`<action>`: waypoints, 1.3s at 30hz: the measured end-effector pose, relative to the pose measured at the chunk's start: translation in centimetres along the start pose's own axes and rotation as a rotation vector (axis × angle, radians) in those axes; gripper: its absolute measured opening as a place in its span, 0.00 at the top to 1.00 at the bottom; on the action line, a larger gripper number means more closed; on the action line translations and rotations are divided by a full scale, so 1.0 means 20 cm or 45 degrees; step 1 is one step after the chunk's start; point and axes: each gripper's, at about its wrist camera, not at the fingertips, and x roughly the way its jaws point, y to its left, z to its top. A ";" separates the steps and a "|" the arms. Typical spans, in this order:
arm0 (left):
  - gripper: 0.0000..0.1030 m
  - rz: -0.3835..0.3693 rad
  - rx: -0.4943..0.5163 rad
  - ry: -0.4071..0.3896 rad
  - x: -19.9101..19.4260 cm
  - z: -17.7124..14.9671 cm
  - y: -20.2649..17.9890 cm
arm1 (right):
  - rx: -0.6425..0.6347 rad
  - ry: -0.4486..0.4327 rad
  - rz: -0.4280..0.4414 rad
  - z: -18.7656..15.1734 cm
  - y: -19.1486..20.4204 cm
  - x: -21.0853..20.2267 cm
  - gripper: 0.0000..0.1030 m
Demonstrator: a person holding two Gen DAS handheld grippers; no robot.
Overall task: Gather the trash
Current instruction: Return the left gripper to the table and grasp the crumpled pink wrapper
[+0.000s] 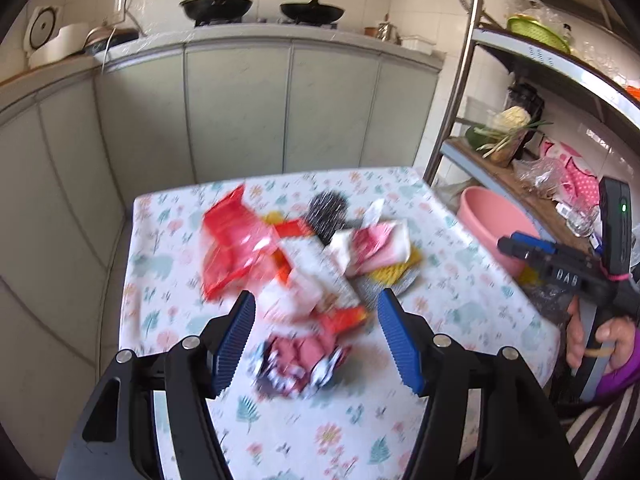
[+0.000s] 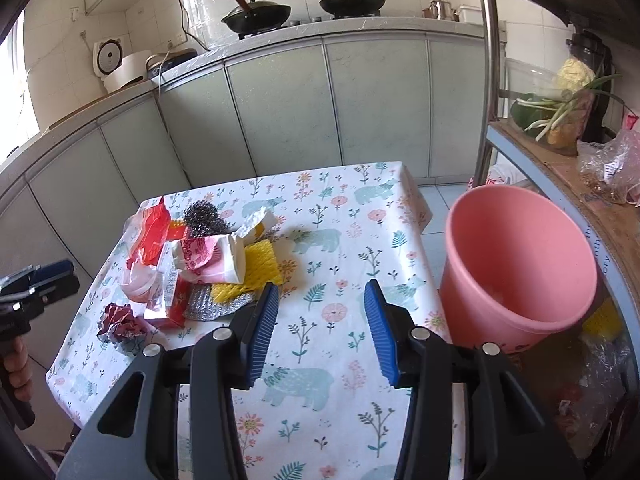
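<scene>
1. Step in hand looks like the very start of a pickup. The left claw [image 1: 316, 334] is spread wide with nothing between its blue pads, hanging over the near edge of the trash pile [image 2: 200, 264] on the flowery counter [image 2: 340, 240]. The left view is smeared, so I can't tell whether it's touching anything yet.

2. Closest thing to it is the crumpled dark-red foil wrapper [image 1: 298, 364], sitting alone just in front of the pile and roughly between the pads. My guess is that's the first target.

3. The rest of the pile: red plastic bag [image 2: 150, 230], a red-and-white packet [image 2: 210, 258], yellow sponge [image 2: 260, 266], steel scrubber ball [image 2: 202, 218], and a silvery scouring pad [image 2: 218, 304], all touching or overlapping.

4. The right claw [image 2: 322, 334] is also wide open and empty, over bare cloth between the pile and the pink bucket [image 2: 520, 268].

5. The bucket stands off the counter's right side, just beside its edge, and looks nearly empty, so pretty much everything is left to do.

6. Next move probably calls for dropping the left claw around the foil wrapper, squeezing, then carrying it across to the bucket.
</scene>
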 end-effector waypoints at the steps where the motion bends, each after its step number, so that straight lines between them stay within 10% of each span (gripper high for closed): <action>1: 0.39 0.013 -0.004 0.026 0.01 -0.04 0.02 | -0.004 0.009 0.006 0.00 0.01 0.01 0.56; 24: 0.40 -0.079 -0.170 0.191 0.28 -0.21 0.16 | -0.111 0.113 0.127 -0.02 0.19 0.15 0.56; 39: 0.86 -0.084 -0.191 0.100 0.17 -0.22 0.23 | -0.177 0.144 0.258 0.09 0.30 0.32 0.56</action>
